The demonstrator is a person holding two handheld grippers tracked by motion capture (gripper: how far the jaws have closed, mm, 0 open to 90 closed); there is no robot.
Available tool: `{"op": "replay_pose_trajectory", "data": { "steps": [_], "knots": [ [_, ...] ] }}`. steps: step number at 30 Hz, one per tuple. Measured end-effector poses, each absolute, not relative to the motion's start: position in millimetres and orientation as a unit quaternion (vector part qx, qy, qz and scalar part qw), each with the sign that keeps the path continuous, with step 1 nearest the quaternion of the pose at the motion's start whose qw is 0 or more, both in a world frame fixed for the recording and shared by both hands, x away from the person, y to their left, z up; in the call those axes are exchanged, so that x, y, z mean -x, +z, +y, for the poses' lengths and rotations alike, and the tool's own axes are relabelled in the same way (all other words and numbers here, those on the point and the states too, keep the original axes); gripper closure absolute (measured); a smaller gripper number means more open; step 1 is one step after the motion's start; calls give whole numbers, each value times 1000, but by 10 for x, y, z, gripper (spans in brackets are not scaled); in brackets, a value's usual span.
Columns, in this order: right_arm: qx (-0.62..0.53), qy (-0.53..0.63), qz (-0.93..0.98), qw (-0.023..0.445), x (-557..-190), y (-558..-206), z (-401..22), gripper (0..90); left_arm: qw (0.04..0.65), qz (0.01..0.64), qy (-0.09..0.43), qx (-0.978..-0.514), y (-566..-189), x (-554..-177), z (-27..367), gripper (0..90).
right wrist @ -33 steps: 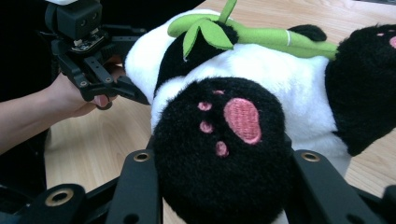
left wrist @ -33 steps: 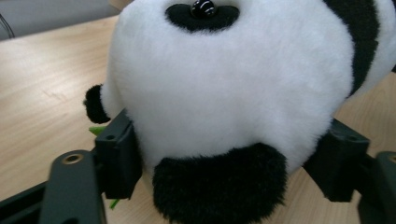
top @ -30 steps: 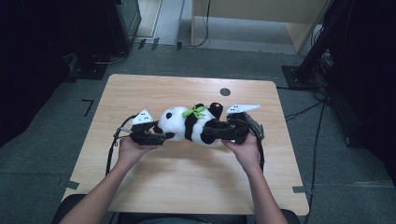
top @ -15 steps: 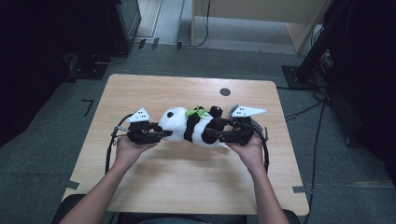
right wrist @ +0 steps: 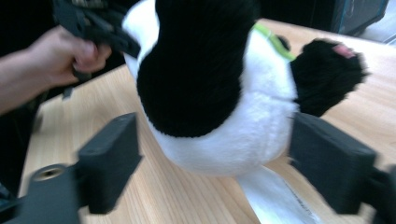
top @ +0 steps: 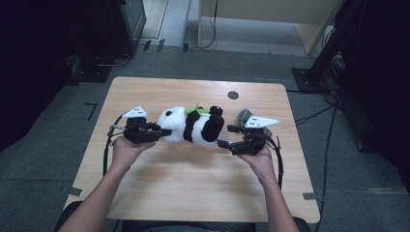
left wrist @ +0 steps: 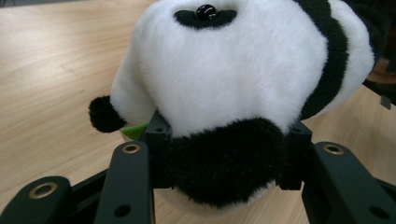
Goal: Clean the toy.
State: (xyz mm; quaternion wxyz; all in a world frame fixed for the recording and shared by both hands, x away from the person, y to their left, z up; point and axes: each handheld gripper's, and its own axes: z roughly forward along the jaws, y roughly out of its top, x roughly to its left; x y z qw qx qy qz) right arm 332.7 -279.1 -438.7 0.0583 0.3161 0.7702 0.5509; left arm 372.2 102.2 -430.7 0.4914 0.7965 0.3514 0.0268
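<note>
Plush panda (top: 193,126) in left claw (top: 162,132) (right claw (top: 226,136) open)

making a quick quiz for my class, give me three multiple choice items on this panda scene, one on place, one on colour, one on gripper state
1. Where is the panda plush?
A. on the floor
B. between the two grippers over the wooden table
C. at the table's far edge

2. What colour is the strip at the panda's neck?
A. green
B. red
C. blue

3. How does the right gripper stand?
A. clamped on the panda
B. open, pads clear of the panda
C. shut on nothing

Answers: 1 B, the high view shows it between both grippers, with the left gripper pinching its head; 2 A, a green strip shows there; 3 B, the right gripper view shows gaps beside both pads, the jaws having just been opening.
</note>
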Motion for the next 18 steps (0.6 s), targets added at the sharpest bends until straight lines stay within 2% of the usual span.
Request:
{"op": "replay_pose_trajectory", "data": {
  "steps": [5, 6, 9, 12, 15, 18],
  "knots": [
    [-303, 540, 782, 65, -3342, -4441, -2631, 104, 486, 351, -10, -800, -4338, -3698, 895, 506],
    [-301, 536, 786, 63, -3339, -4451, -2601, 76, 482, 354, -12, -801, -4339, -3688, 865, 505],
    [-304, 516, 797, 82, -3331, -4484, -2521, 32, 479, 359, -14, -801, -4349, -3668, 818, 498],
    [-299, 474, 818, 129, -3308, -4496, -2418, 36, 482, 373, -34, -793, -4360, -3662, 789, 483],
    [-299, 445, 827, 166, -3271, -4486, -2366, 179, 482, 377, -29, -790, -4367, -3653, 786, 454],
    [-307, 449, 823, 166, -3267, -4463, -2380, 301, 483, 371, -13, -793, -4364, -3645, 777, 391]
  ]
}}
